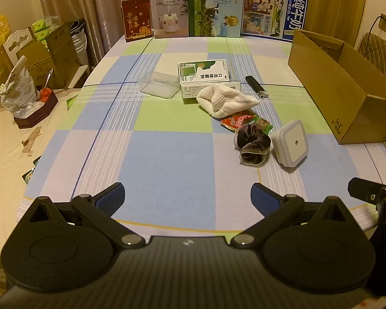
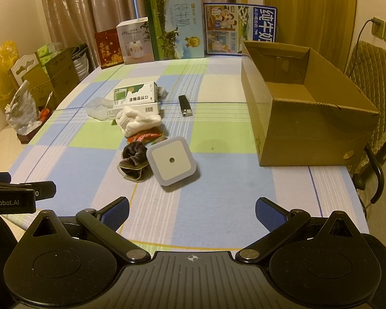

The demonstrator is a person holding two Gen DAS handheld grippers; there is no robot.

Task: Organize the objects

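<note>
Curtains (image 1: 95, 2) hang behind a bench (image 1: 167, 154) covered in a checked cloth. On its right side an open cardboard box (image 2: 308, 118) stands, well apart from the central clutter: a white knitted cloth (image 1: 226, 100), a square night light (image 2: 171, 161) touching a dark scrunchie (image 2: 135, 162), and a black lighter (image 2: 185, 106). Left gripper (image 1: 187, 195) and right gripper (image 2: 192, 209) both hover spread wide, holding nothing.

Both pictures have a warm, yellowish indoor light that seems to come from above, and it is rather dim. The checked tablecloth (image 1: 167, 154) is lit evenly, without glare. Shadows are soft: a faint one lies beside the night light (image 2: 171, 161) and another beside the cardboard box (image 2: 308, 128). The fisheye lens bends straight lines strongly near the edges, and the corners are black. Focus is sharp enough everywhere.
</note>
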